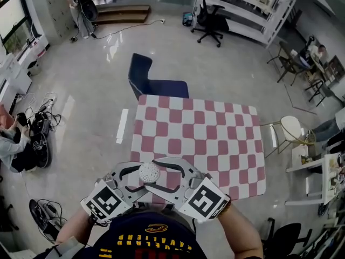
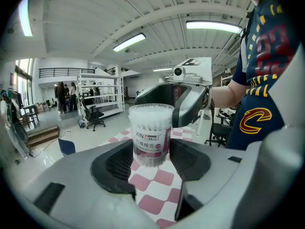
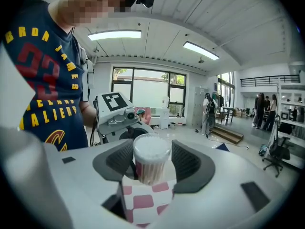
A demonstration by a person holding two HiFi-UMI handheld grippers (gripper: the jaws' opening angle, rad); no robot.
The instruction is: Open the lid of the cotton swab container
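Nearest the head camera, the person's dark navy T-shirt with yellow and red lettering (image 1: pixel 153 236) fills the bottom edge. Just ahead of it, two white grippers meet nose to nose over the near edge of the red-and-white checked table (image 1: pixel 199 139). The left gripper (image 2: pixel 151 159) has its black pads closed against the lower sides of the clear round plastic cotton swab container (image 2: pixel 151 132), pinching it upright; whether its base rests on the table I cannot tell. The right gripper (image 3: pixel 152 166) faces it from the opposite side with its jaws spread wide, flanking the container's upper part closely without squeezing it. From above, only the container's white, dimpled top is seen. The left gripper view alone shows its printed label with a pink band and the clear flat lid (image 2: pixel 151 108) in place on top. The right gripper view shows the unlabelled side, with pale wooden stems under the white tips. Each gripper view also shows the other gripper just behind the container. Beyond the table stands a navy blue upholstered chair (image 1: pixel 153 82), then glossy pale floor, and far off a black wheeled office chair (image 1: pixel 210 20) by white shelving (image 1: pixel 248 4).
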